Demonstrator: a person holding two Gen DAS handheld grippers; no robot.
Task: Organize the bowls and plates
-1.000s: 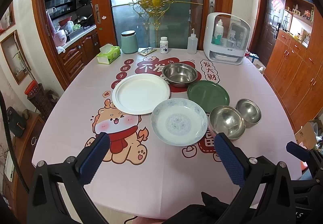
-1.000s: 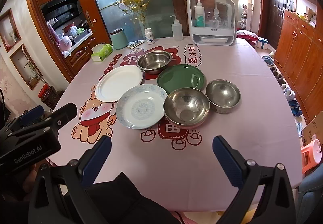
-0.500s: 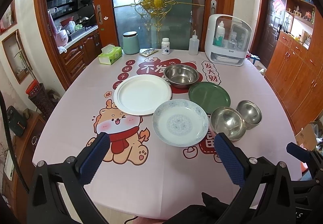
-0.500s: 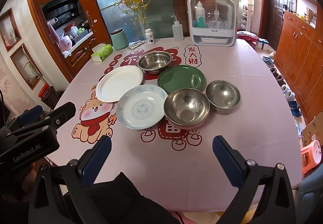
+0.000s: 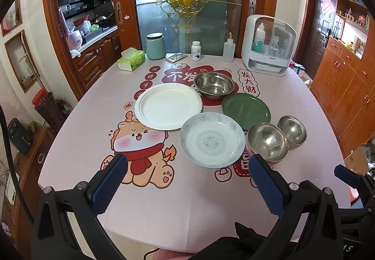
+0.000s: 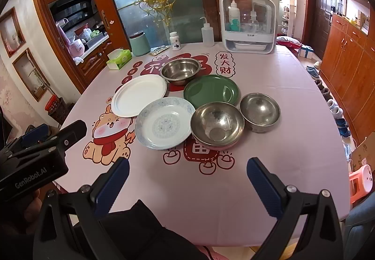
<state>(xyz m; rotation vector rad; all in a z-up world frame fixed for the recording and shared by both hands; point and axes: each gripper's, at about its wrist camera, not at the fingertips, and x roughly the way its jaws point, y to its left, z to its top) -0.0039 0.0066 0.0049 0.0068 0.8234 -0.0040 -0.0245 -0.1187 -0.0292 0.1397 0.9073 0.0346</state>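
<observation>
Steel bowls [image 6: 216, 122] and three plates [image 5: 212, 139] sit clustered mid-table while our left gripper [image 5: 187, 180] and right gripper [image 6: 187, 180] hang wide-jawed and empty near the table's edge, so we should probably nest the smallest bowl [image 6: 259, 108] first, gripping its rim squarely.

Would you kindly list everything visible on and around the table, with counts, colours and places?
plates: 3, white, blue-patterned, green, table centre
steel bowls: 3, silver; one far centre, two near right of the plates
tissue box: 1, green, far left
canister: 1, pale green, far edge
pill bottle: 1, white, far edge
squeeze bottle: 1, clear, far edge
storage case: 1, white and clear, far right
tablecloth: 1, pink, cartoon print
left gripper: 1, blue pads, open, empty
right gripper: 1, blue pads, open, empty
</observation>
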